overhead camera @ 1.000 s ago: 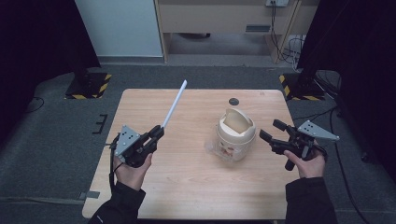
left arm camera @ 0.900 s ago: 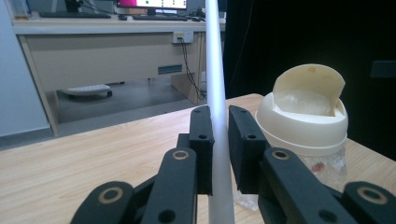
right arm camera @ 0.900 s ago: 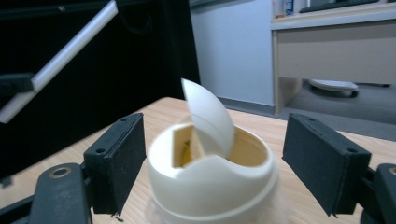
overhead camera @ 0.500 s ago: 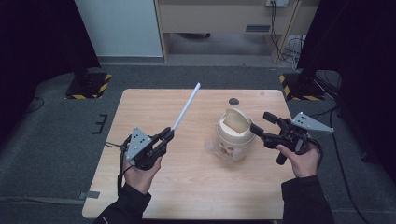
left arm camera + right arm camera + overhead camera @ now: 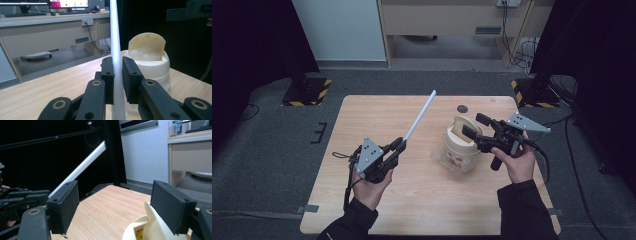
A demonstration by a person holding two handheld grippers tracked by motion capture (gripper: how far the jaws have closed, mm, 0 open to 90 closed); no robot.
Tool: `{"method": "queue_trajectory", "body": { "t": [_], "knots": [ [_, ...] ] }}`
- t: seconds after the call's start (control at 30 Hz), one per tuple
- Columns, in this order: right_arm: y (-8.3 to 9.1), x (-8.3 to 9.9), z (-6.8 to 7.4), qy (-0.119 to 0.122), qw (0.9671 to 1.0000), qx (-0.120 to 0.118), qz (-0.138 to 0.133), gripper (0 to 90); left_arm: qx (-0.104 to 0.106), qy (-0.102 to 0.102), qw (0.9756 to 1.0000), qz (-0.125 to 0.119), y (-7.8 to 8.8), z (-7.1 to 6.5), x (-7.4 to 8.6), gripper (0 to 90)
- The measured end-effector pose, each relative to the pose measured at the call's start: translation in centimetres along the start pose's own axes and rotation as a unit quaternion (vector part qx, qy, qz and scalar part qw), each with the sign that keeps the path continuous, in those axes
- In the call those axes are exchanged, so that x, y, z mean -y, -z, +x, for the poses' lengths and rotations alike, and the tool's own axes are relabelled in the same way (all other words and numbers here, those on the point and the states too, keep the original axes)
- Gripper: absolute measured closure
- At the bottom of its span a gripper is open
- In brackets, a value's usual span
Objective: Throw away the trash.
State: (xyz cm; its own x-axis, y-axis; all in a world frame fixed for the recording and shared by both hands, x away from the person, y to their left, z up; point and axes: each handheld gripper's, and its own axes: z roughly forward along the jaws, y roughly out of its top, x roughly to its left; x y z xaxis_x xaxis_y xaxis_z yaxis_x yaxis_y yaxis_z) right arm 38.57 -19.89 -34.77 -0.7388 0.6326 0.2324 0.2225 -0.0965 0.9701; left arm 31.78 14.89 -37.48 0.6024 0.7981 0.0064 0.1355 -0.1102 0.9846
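A person at a wooden table (image 5: pixel 422 200) works two hand-held claws. The left claw (image 5: pixel 398 146) is clamped tight on the lower end of a long white stick (image 5: pixel 420 116), which slants up and away from its jaws toward the far side of the table. The right claw (image 5: pixel 473 126) has its jaws spread wide with nothing between the pads, poised just over the raised swing lid of a small cream bin (image 5: pixel 460 145) that stands on the table between the two claws. The left gripper view shows the stick (image 5: pixel 115 50) pinched between the black pads, with the bin (image 5: pixel 147 62) just beyond and a desk with monitors (image 5: pixel 50 17) behind. The right gripper view shows the bin's lid (image 5: pixel 152 222) below its open jaws and the stick (image 5: pixel 80 168) off to its left.
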Motion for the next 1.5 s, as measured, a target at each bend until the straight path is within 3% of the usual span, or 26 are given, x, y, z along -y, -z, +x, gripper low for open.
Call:
{"method": "queue_trajectory", "body": {
  "t": [0.3, 0.77, 1.17, 1.5],
  "knots": [
    [-1.6, -0.1, 0.9, -0.004, 0.9999, -0.012, 0.005, 24.2, 0.021, -0.017, 0.9996, 0.011, -1.0, -1.8, 0.5, 79.9],
    [-2.7, 0.4, 1.5, -0.015, 0.9994, -0.027, 0.014, 27.9, 0.049, -0.024, 0.9985, 0.002, -1.1, -3.3, 0.5, 79.9],
    [-3.2, 0.7, 1.8, -0.048, 0.9974, -0.044, 0.031, 42.8, 0.069, -0.033, 0.9971, 0.005, -1.2, -4.5, 0.8, 79.9],
    [-3.4, 1.0, 2.2, -0.070, 0.9940, -0.071, 0.044, 63.7, 0.071, -0.036, 0.9966, 0.021, -1.6, -4.5, 1.5, 80.0]
  ]
}}
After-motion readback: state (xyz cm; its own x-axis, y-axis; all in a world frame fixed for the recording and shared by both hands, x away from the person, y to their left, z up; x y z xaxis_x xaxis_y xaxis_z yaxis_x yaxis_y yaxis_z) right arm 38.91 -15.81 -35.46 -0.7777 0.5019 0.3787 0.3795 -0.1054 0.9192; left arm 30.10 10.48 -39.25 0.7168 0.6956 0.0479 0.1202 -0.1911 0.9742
